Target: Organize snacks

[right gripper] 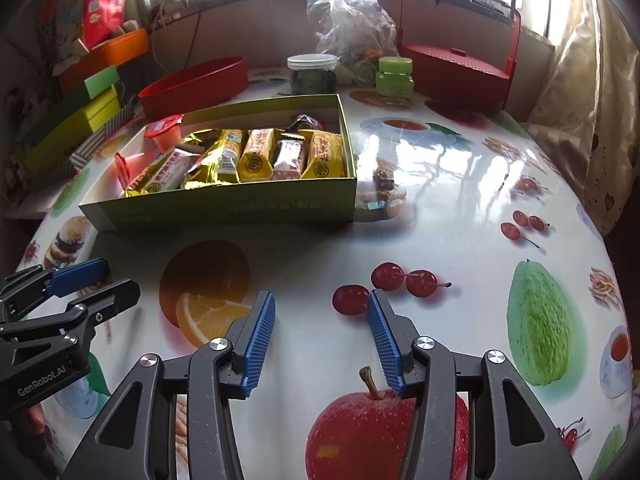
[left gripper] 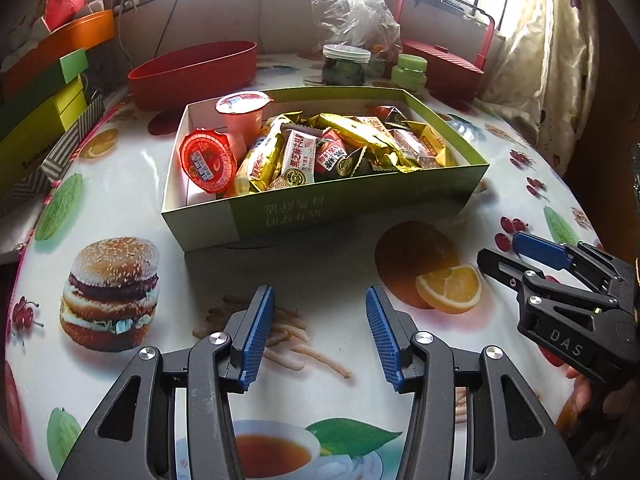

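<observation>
A shallow green cardboard box [left gripper: 352, 204] stands on the table, filled with several wrapped snack bars [left gripper: 296, 156] and two red jelly cups [left gripper: 208, 160]. It also shows in the right wrist view [right gripper: 224, 212], to the left of centre. My left gripper [left gripper: 320, 300] is open and empty, hovering over the table in front of the box. My right gripper [right gripper: 322, 304] is open and empty, to the right of the left one, also short of the box. Each gripper shows in the other's view: the right gripper [left gripper: 516, 256] and the left gripper [right gripper: 108, 280].
The round table wears a glossy fruit-print cloth [right gripper: 460, 184]. Behind the box stand a red oval tray [left gripper: 192, 76], a clear jar [left gripper: 346, 64], a green jar [left gripper: 408, 72], a plastic bag [left gripper: 356, 12] and a red handled basket [left gripper: 444, 68]. Stacked boxes [left gripper: 40, 92] line the left edge.
</observation>
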Motion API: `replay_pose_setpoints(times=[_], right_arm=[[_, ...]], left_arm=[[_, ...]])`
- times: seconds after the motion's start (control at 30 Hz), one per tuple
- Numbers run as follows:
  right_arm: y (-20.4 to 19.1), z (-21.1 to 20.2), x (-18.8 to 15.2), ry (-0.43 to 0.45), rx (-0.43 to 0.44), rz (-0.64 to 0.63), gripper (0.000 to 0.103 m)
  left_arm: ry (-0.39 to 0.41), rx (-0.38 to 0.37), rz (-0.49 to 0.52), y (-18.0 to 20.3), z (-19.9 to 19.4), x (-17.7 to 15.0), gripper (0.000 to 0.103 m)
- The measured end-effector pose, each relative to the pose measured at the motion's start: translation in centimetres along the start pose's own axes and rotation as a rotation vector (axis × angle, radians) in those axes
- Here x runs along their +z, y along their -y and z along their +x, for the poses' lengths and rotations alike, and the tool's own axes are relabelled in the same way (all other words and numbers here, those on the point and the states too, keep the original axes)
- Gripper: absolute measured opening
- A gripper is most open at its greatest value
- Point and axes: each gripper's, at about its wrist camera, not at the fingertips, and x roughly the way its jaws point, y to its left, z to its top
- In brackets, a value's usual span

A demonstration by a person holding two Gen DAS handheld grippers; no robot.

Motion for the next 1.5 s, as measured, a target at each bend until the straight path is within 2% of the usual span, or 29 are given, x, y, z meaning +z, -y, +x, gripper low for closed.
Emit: replay_pose_setpoints(times=[0.37,1.5], right_arm=[[-0.18,-0.15,-0.43,-0.001,-0.031,-0.002,0.057],[-0.05,-0.14,-0.53,0.0,-0.033,0.006,0.058]], left_arm=[[0.031,0.03,-0.013,0.45,0.02,-0.54,0.052],[0.037,0.063,-0.013,0.89,0.12,-0.56,0.052]])
